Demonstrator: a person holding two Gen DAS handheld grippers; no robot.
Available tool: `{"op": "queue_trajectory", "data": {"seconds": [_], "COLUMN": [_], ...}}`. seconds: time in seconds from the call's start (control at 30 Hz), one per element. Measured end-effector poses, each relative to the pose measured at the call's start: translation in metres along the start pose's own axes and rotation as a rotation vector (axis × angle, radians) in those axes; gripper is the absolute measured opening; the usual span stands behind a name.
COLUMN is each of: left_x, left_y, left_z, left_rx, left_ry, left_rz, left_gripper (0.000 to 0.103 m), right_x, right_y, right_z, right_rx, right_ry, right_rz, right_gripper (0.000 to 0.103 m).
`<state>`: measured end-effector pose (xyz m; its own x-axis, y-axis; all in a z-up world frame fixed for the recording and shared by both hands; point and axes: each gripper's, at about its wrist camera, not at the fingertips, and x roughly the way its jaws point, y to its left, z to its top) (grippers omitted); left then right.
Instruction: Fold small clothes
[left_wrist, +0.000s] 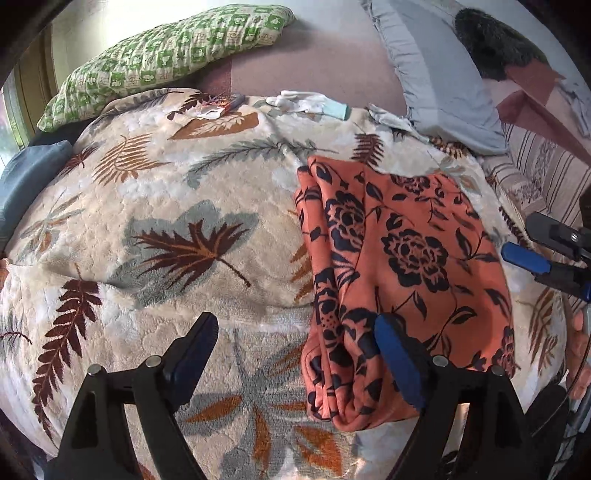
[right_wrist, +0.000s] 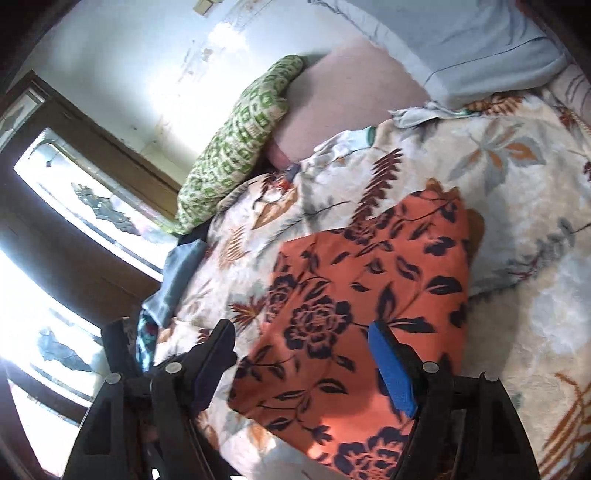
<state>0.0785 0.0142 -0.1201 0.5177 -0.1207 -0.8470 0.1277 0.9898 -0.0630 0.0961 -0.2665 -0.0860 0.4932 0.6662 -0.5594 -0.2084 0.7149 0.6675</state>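
Note:
An orange garment with dark blue flowers (left_wrist: 399, 266) lies folded on a cream leaf-print blanket (left_wrist: 177, 206). It also shows in the right wrist view (right_wrist: 354, 317). My left gripper (left_wrist: 295, 343) is open and empty, just above the garment's near left edge, its right finger over the cloth. My right gripper (right_wrist: 301, 354) is open and empty, hovering over the garment's near part. The right gripper's blue-padded fingers (left_wrist: 524, 258) show at the right edge of the left wrist view, beside the garment.
A green checked pillow (left_wrist: 166, 55) lies at the back left and a grey pillow (left_wrist: 443, 85) at the back right. Small white cloths (left_wrist: 299, 101) and a packet (left_wrist: 218, 107) sit at the blanket's far edge. A window (right_wrist: 74, 206) is on the left.

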Motion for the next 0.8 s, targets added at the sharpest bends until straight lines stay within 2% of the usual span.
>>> {"op": "queue_trajectory", "data": {"seconds": [0.03, 0.1, 0.13, 0.17, 0.27, 0.4, 0.47, 0.53, 0.57, 0.6, 0.7, 0.8], "left_x": [0.009, 0.022, 0.021, 0.019, 0.017, 0.016, 0.015, 0.011, 0.009, 0.006, 0.001, -0.009], "left_y": [-0.003, -0.003, -0.002, -0.001, -0.003, -0.001, 0.0, 0.001, 0.002, 0.002, 0.0, -0.004], "left_z": [-0.004, -0.01, -0.012, -0.012, -0.011, -0.012, -0.012, -0.012, -0.013, -0.013, -0.011, -0.013], "left_rx": [0.02, 0.021, 0.013, 0.011, 0.035, 0.028, 0.017, 0.004, 0.007, 0.014, 0.009, 0.004], "left_ry": [0.033, 0.085, 0.089, 0.074, 0.067, 0.065, 0.065, 0.064, 0.062, 0.054, 0.046, 0.022], "left_rz": [0.025, 0.031, 0.024, 0.024, 0.035, 0.032, 0.031, 0.018, 0.025, 0.032, 0.042, 0.037], "left_gripper": [0.087, 0.087, 0.087, 0.087, 0.088, 0.088, 0.088, 0.088, 0.088, 0.088, 0.088, 0.088], "right_x": [0.012, 0.048, 0.059, 0.055, 0.046, 0.037, 0.049, 0.075, 0.085, 0.079, 0.062, 0.034], "right_y": [-0.005, -0.033, -0.051, -0.053, -0.027, -0.007, -0.019, -0.054, -0.067, -0.065, -0.037, -0.011], "right_z": [-0.001, -0.007, -0.011, -0.012, 0.001, 0.025, 0.037, 0.039, 0.038, 0.038, 0.04, 0.024], "right_rx": [0.006, 0.071, 0.15, 0.177, 0.12, 0.057, 0.082, 0.162, 0.198, 0.189, 0.137, 0.058], "right_ry": [0.021, 0.109, 0.136, 0.09, 0.09, 0.033, 0.02, 0.093, 0.11, 0.069, 0.058, 0.025], "right_rz": [-0.012, -0.152, -0.165, -0.141, -0.15, -0.111, -0.156, -0.246, -0.236, -0.223, -0.233, -0.217], "right_gripper": [0.08, 0.078, 0.077, 0.077, 0.077, 0.079, 0.084, 0.085, 0.085, 0.085, 0.085, 0.085]}}
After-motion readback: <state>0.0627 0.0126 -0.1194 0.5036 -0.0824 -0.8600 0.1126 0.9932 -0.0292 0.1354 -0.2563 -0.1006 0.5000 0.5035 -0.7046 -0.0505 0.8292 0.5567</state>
